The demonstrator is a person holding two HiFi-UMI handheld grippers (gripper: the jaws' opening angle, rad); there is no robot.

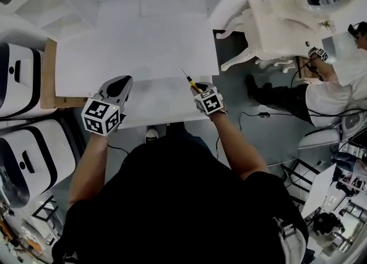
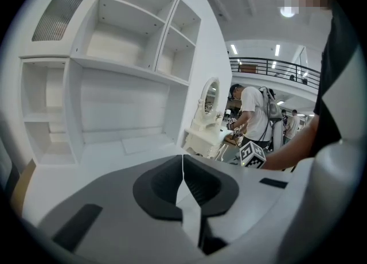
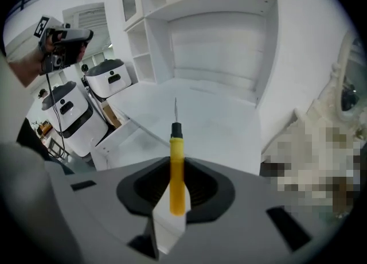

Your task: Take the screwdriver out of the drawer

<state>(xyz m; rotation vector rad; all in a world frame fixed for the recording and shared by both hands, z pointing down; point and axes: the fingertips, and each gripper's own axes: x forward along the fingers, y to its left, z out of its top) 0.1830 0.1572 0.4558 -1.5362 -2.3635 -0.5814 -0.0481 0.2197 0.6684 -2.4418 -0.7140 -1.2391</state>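
White desk [image 1: 132, 45] with a shelf unit [image 2: 114, 56] at its back, seen from above; rounded white machines [image 1: 23, 79] stand at its left, and an ornate white table [image 1: 281, 22] and a seated person [image 1: 338, 85] at its right. Open drawer [image 3: 117, 139] at the desk's near edge. Left gripper [image 1: 119, 85], over that edge, jaws pressed together with nothing between them. Right gripper [image 1: 200, 92], above the drawer, jaws clamped on the yellow handle of the screwdriver [image 3: 177, 165], whose thin shaft points out over the desk, clear of the drawer.

One screwdriver [image 3: 177, 165], two hand-held grippers [image 1: 121, 81] [image 1: 200, 91]
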